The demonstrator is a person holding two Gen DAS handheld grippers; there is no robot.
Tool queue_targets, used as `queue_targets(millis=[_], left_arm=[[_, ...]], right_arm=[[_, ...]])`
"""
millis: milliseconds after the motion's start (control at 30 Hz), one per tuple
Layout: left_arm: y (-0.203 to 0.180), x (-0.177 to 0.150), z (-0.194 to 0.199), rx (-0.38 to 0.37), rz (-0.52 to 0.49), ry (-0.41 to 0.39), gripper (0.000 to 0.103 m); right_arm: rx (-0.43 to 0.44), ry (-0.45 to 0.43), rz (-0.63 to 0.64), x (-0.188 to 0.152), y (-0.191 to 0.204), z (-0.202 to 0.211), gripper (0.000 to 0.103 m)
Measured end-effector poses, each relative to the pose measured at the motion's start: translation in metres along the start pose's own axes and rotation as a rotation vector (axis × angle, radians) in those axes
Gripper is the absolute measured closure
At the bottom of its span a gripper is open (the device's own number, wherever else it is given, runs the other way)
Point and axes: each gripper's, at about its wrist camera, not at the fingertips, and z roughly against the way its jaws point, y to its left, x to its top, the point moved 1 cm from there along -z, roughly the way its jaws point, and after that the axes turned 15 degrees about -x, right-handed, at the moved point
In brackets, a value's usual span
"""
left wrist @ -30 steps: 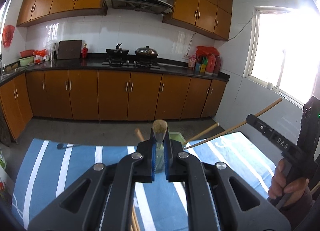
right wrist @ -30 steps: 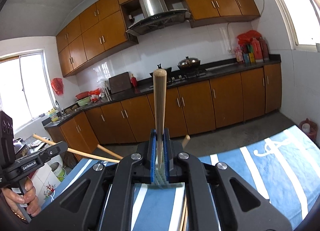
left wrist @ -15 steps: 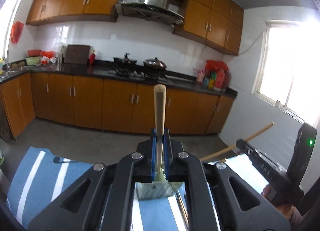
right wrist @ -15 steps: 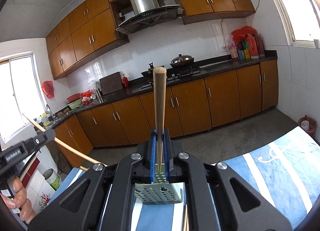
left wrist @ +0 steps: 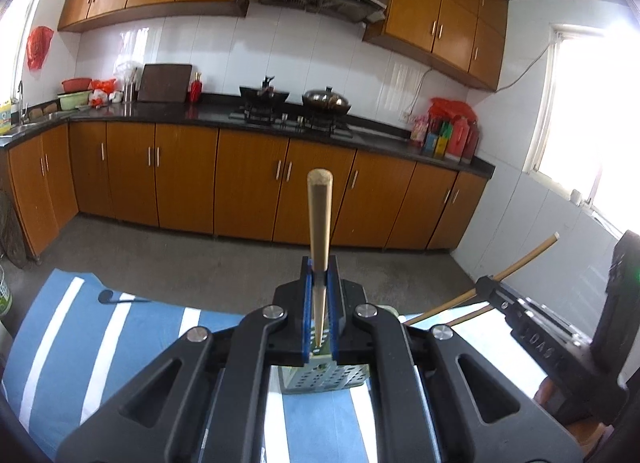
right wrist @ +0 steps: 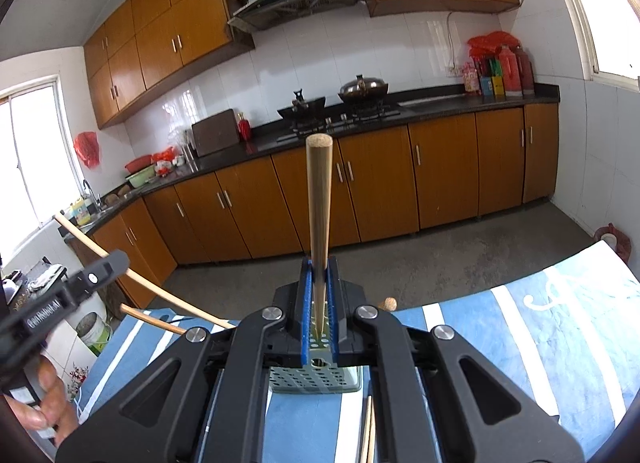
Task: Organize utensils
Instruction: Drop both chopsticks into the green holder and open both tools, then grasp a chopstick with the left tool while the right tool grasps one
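Note:
In the left wrist view my left gripper is shut on a wooden chopstick that stands upright between the blue pads. A green perforated utensil holder sits just below the fingers. My right gripper is likewise shut on a second chopstick, above the same holder. Each gripper shows in the other's view: the right gripper at the right with its chopstick slanting up, the left gripper at the left with its chopstick.
A blue-and-white striped cloth covers the table. A black ladle lies at its far left edge. More chopsticks lie on the cloth near me. Wooden kitchen cabinets stand beyond the grey floor. A hand holds the left gripper.
Both grippers have moved forward and down, so the green holder now sits close under each pair of fingers. Each chopstick stays gripped. The right gripper appears lower in the left view.

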Motion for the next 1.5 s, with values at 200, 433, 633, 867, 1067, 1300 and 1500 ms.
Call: queue_targets(millis=[200, 433, 633, 867, 1067, 1300, 1500], left_arm=[[0.007, -0.013, -0.016, 0.014, 0.012, 0.046, 0.094], [0.007, -0.005, 0.012, 0.014, 0.011, -0.008, 0.082], [0.009, -0.009, 0.055, 0.038, 0.0, -0.037, 0.076], [0.041, -0.069, 0.089, 0.13, 0.003, 0.029, 0.072], [0.089, -0.14, 0.078, 0.206, 0.085, 0.185, 0.072], [0.106, -0.188, 0.069, 0.173, 0.156, 0.279, 0.072], [0.1, -0.203, 0.062, 0.128, 0.159, 0.316, 0.072]], right_arm=[[-0.007, 0.02, 0.006, -0.003, -0.003, -0.001, 0.095], [-0.023, -0.016, -0.027, 0.002, -0.017, 0.021, 0.088], [-0.067, -0.039, -0.041, -0.005, -0.042, 0.046, 0.086], [-0.139, 0.105, -0.021, -0.061, -0.078, 0.032, 0.085], [-0.117, 0.31, 0.032, -0.14, -0.075, -0.003, 0.085], [-0.089, 0.431, 0.139, -0.198, -0.039, -0.024, 0.086], [-0.121, 0.444, 0.17, -0.21, -0.038, -0.034, 0.086]])
